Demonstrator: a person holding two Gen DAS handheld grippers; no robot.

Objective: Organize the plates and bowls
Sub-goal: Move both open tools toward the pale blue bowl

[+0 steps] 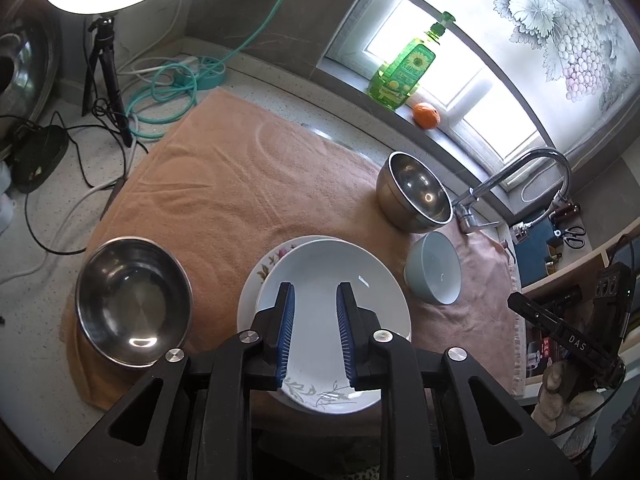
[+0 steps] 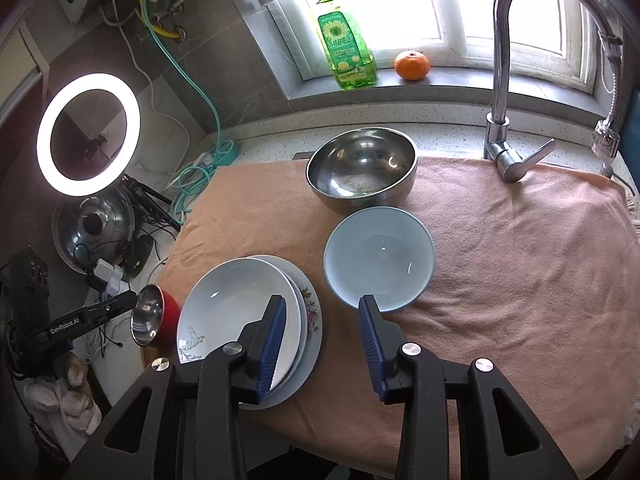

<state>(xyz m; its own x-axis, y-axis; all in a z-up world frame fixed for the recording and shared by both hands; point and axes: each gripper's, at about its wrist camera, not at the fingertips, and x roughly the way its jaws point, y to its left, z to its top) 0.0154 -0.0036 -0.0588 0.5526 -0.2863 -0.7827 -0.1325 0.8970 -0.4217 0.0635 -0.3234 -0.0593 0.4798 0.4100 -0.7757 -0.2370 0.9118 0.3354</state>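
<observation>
Both grippers hung partly open and empty over the towel (image 2: 500, 240): the right gripper (image 2: 322, 344) between plates and blue bowl (image 2: 378, 258), the left gripper (image 1: 316, 332) above the plates. The white plate (image 1: 332, 276) sat atop a floral plate (image 1: 266, 264), steel bowls (image 1: 132, 300) (image 1: 416, 190) either side.

Daylight floods through the far window (image 2: 432, 12), blown out white. Ring light (image 2: 88, 134) glares at left. Steel bowl (image 1: 134, 302) carries highlights. Sharp centre; fisheye bending, dark corners.
</observation>
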